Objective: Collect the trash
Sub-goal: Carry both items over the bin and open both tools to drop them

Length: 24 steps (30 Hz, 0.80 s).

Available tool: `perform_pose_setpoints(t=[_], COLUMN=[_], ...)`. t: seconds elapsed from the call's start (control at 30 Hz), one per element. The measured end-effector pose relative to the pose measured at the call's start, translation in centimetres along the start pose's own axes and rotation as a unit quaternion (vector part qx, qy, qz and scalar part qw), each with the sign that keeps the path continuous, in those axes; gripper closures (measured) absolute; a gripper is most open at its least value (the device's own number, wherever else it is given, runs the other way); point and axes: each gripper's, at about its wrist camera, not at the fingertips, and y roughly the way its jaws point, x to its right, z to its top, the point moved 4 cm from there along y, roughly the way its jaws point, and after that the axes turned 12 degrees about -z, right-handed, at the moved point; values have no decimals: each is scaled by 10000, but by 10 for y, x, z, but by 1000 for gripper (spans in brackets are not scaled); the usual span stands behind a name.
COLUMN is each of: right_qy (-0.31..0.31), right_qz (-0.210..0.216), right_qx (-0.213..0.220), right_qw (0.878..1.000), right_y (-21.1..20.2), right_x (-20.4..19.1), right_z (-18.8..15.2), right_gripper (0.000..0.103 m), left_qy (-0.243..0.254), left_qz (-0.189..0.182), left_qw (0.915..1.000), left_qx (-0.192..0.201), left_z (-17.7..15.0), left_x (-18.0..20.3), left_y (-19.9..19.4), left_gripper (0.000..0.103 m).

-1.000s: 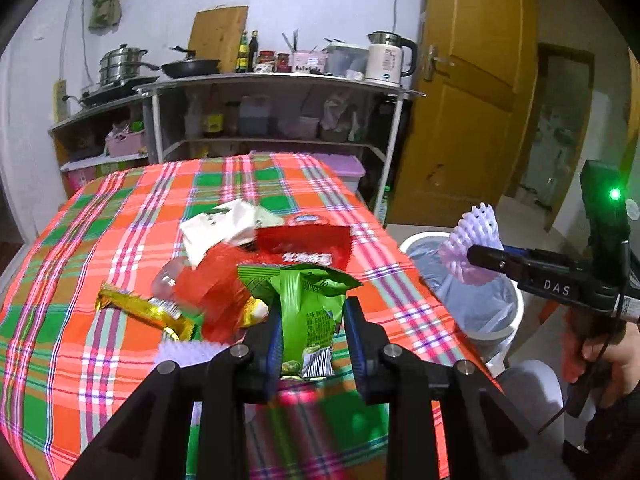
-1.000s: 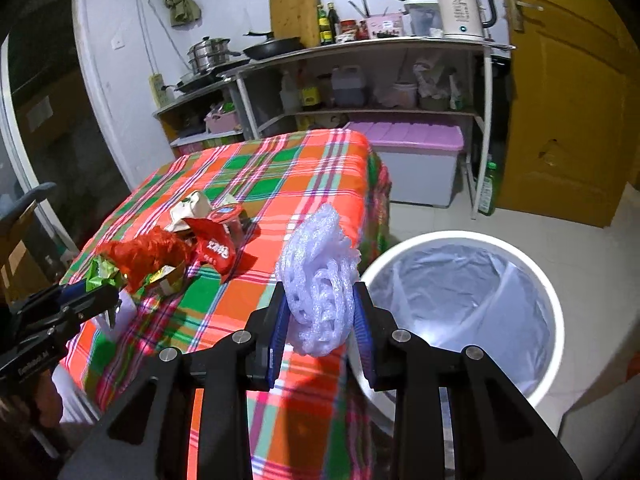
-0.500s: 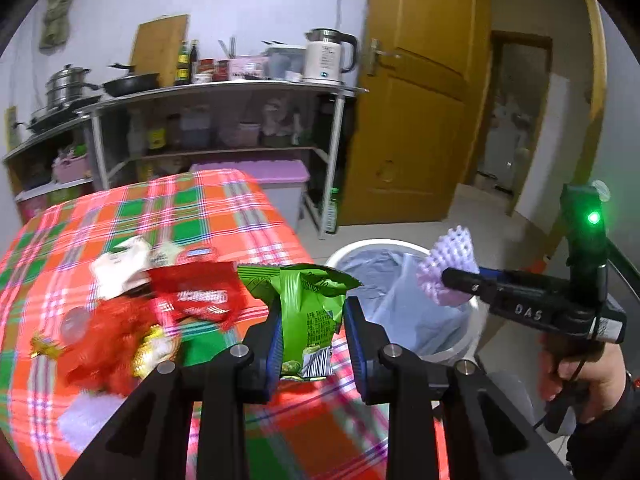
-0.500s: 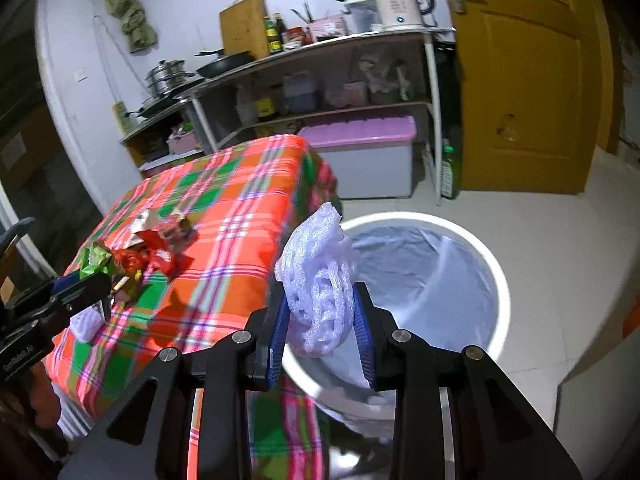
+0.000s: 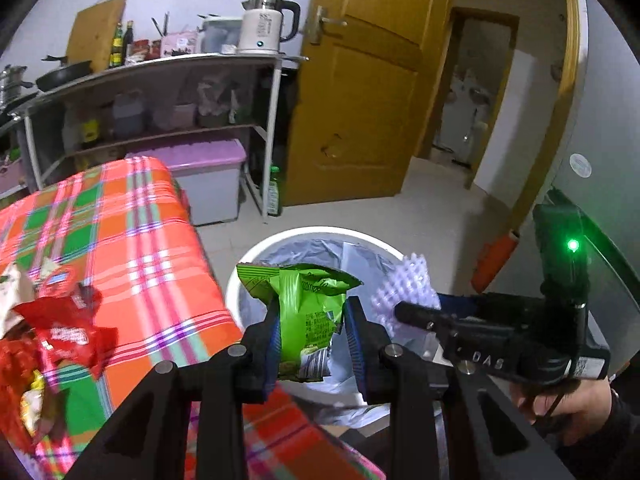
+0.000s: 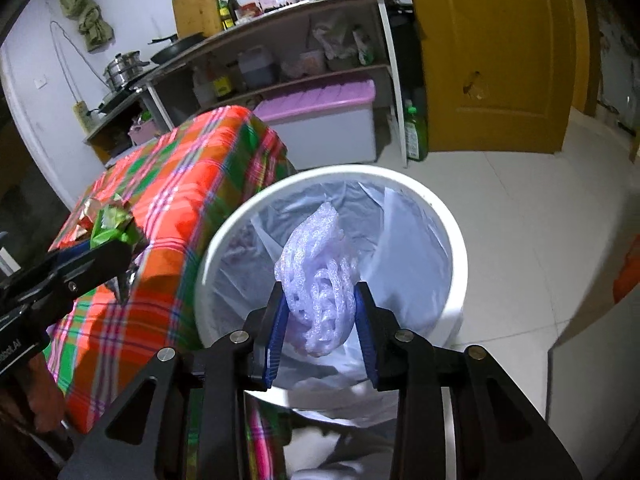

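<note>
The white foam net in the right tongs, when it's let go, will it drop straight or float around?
The white foam mesh sleeve looks airy and very light, so it may drift. It bulges between the right tongs, suggesting springy softness. The white lined trash bin lies directly beneath, so it probably lands inside.

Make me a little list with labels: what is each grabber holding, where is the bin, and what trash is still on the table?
left gripper: shut on green snack bag
right gripper: shut on white foam net
trash bin: white, bag-lined, on the floor beside the table
foam net position: over the bin's opening
snack bag position: at the bin's near rim
left on table: red wrappers and other crumpled wrappers
</note>
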Motion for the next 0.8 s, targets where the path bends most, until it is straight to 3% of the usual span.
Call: perform_pose_setpoints(t=[0.47,0.8], right_qy=[94,100], right_qz=[-2,-82], right_qx=[-298,-113], right_qw=[9995,9999], right_y=[19,7], right_x=[12,13], right_z=[-12,-10], right_gripper=[50,50], left_qy=[-238,-353], left_qz=[-18,46], left_qw=[9985,9990], left_qx=[-486,-258], left_z=[-5,-4], left_x=[-8,-12], left_y=[46,29], left_gripper=[55,55])
